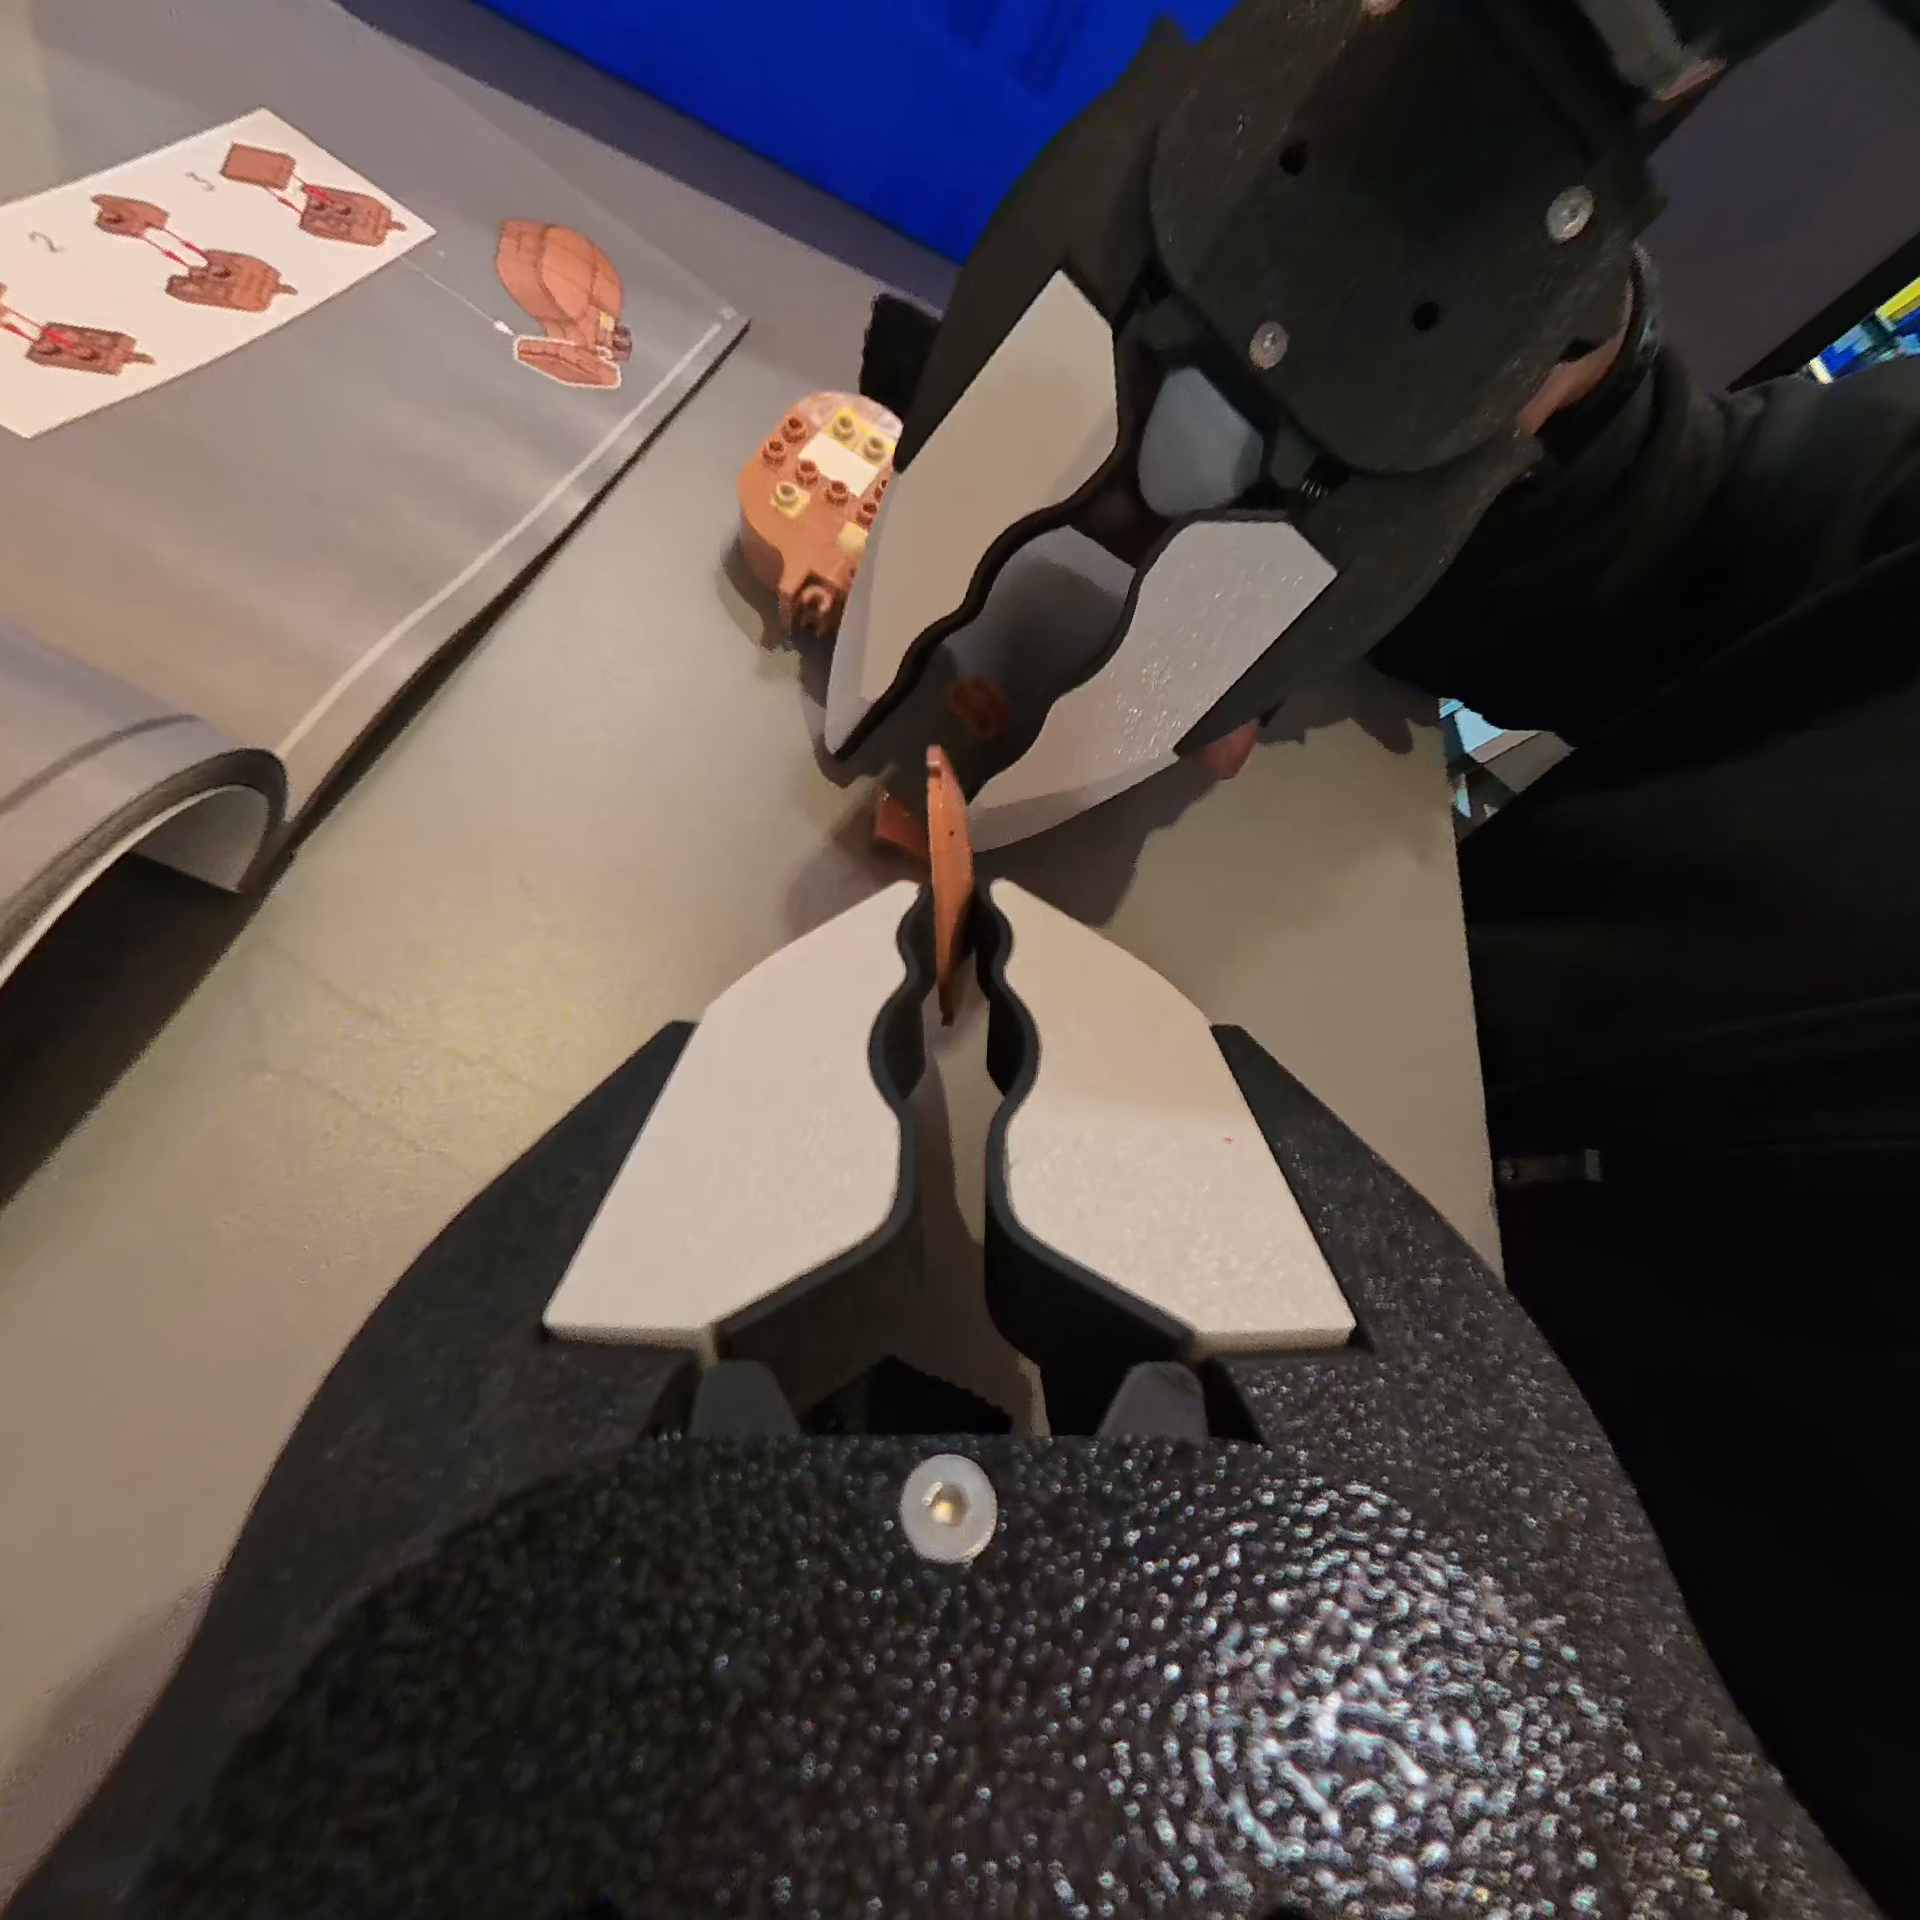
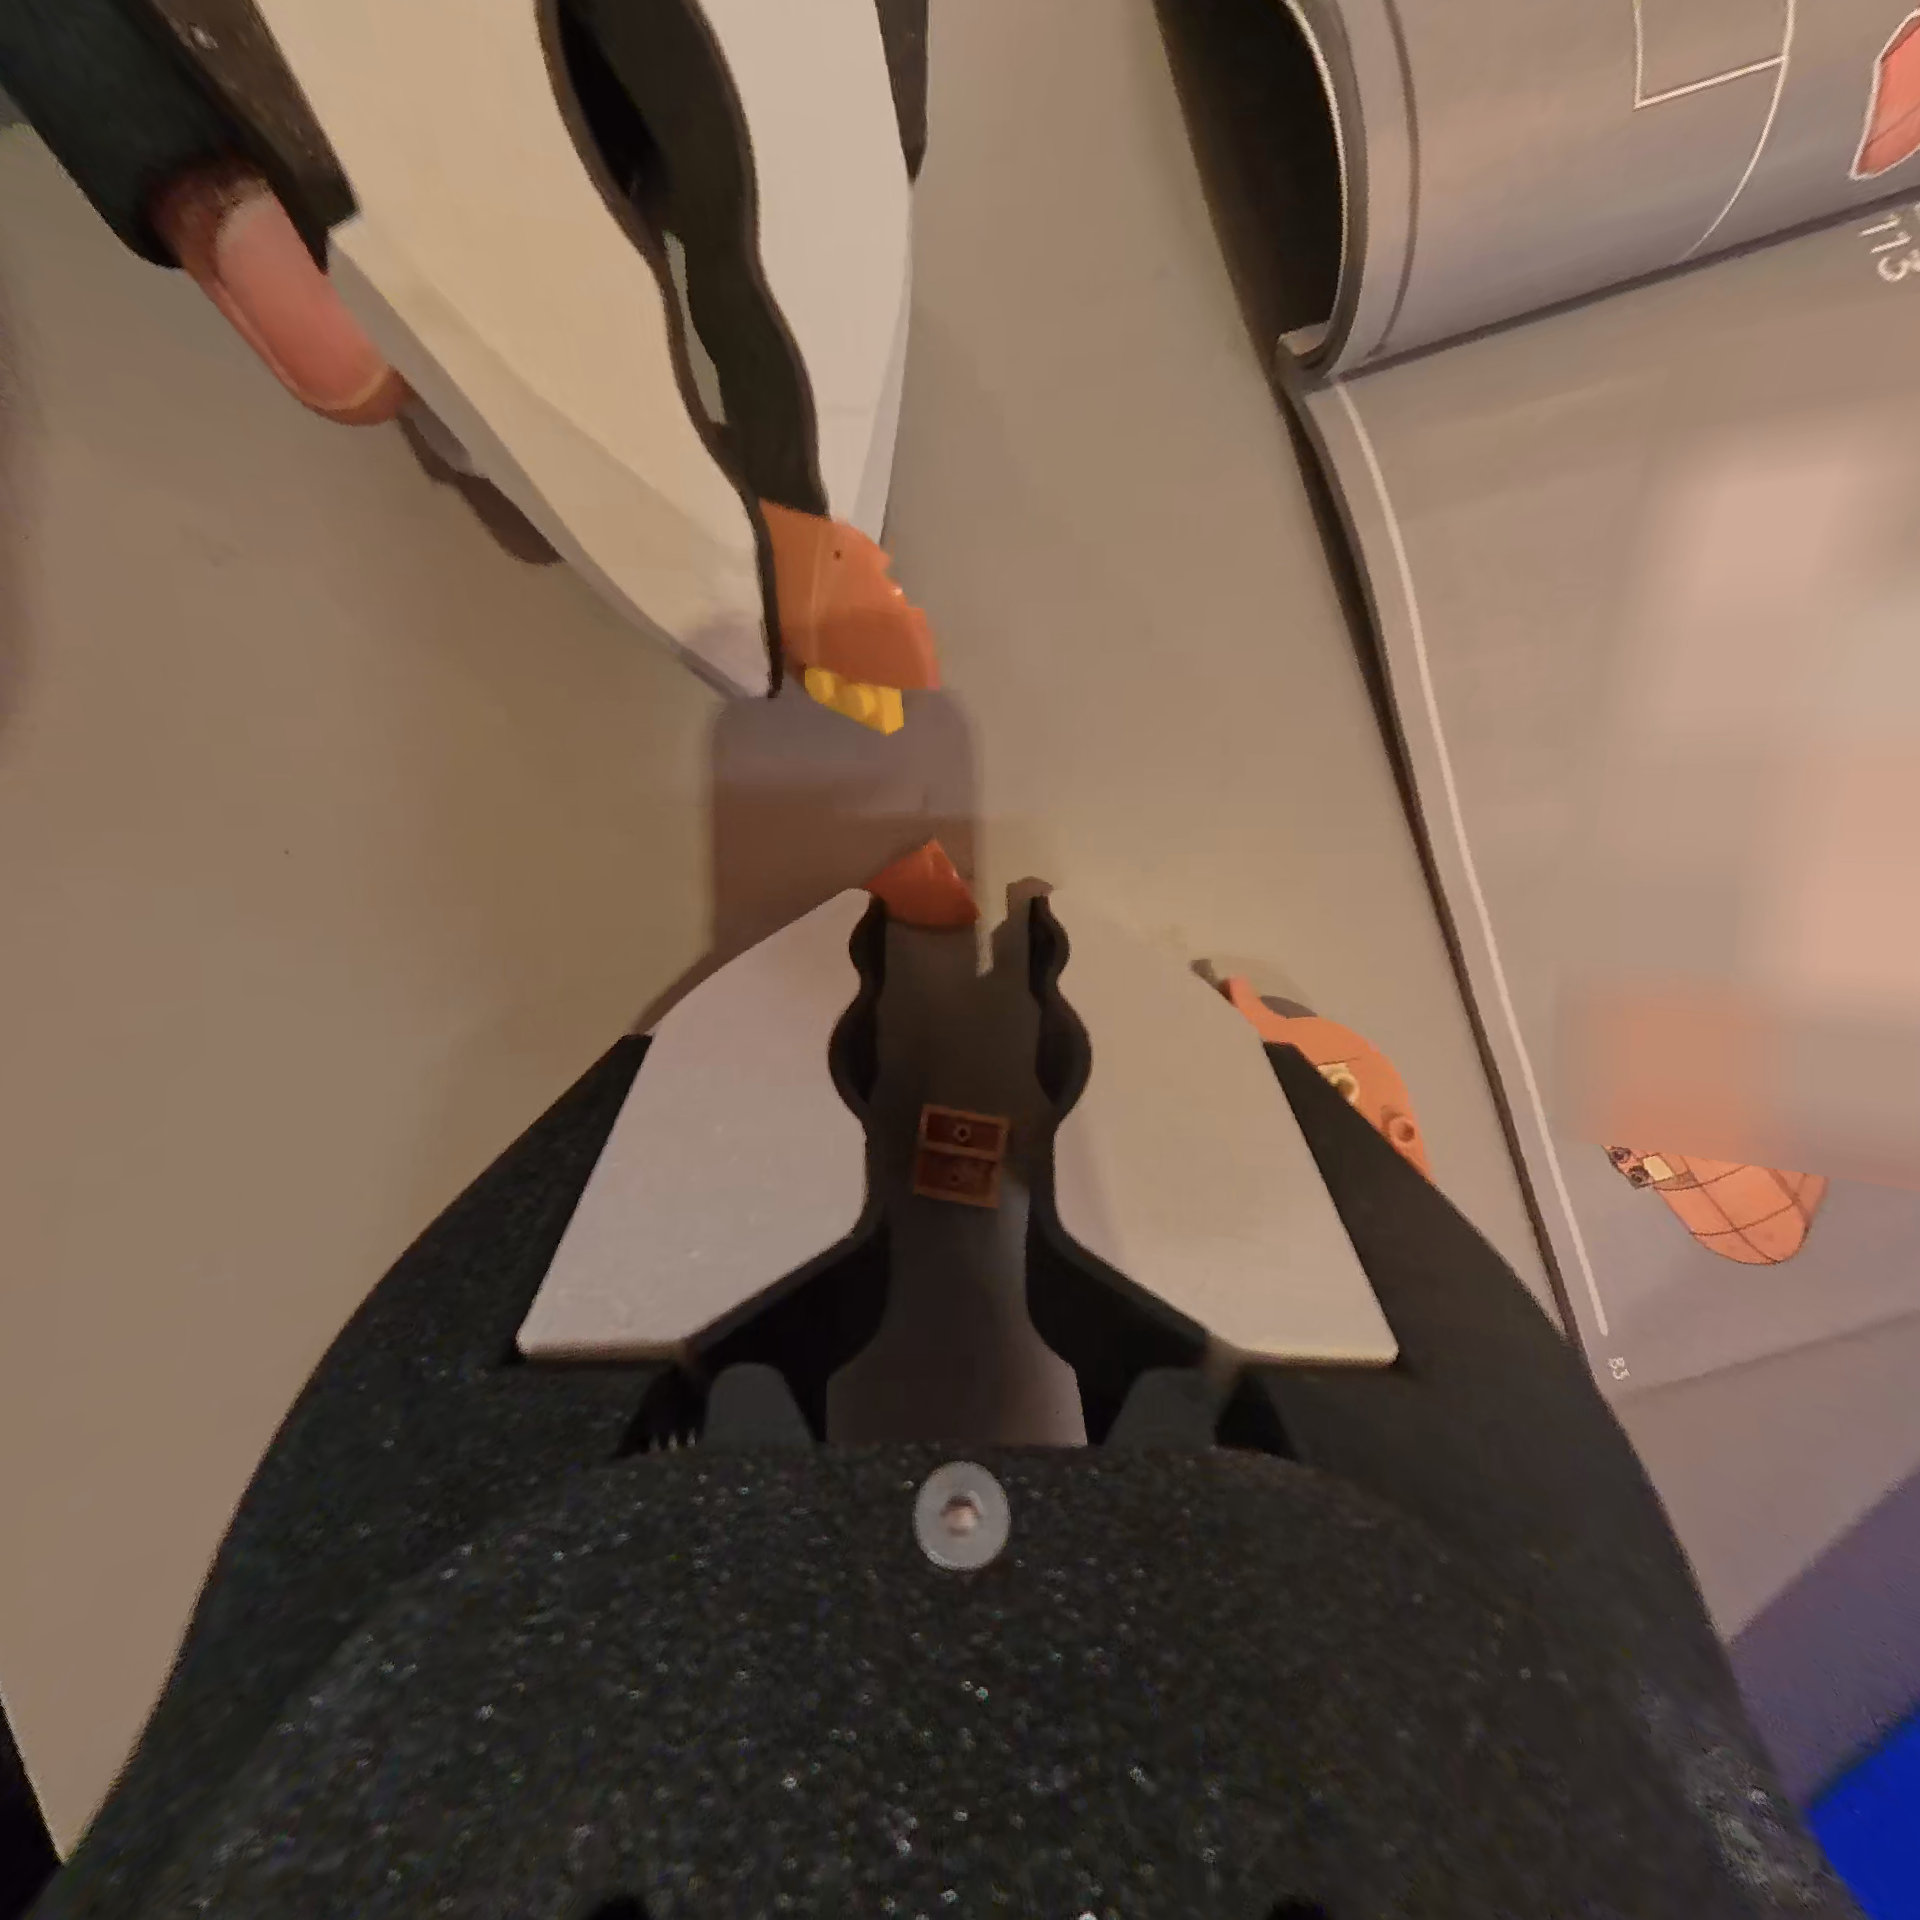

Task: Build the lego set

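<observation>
My left gripper (image 1: 951,904) clamps a brown plate (image 1: 951,883), my right gripper (image 2: 956,904) gapes over a brick (image 2: 961,1169), booklet (image 1: 343,499) and model (image 1: 816,499) beside

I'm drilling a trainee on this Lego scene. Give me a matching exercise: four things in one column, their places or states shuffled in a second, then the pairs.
Things:
1. brown plate
2. small dark brick
3. half-built model
4. booklet

Places or states:
A. lies open on the table
B. pinched in the left gripper
C. on the table between the open right gripper's fingers
D. stands on the table between the booklet and the right gripper

Pairs: 1-B, 2-C, 3-D, 4-A
</observation>
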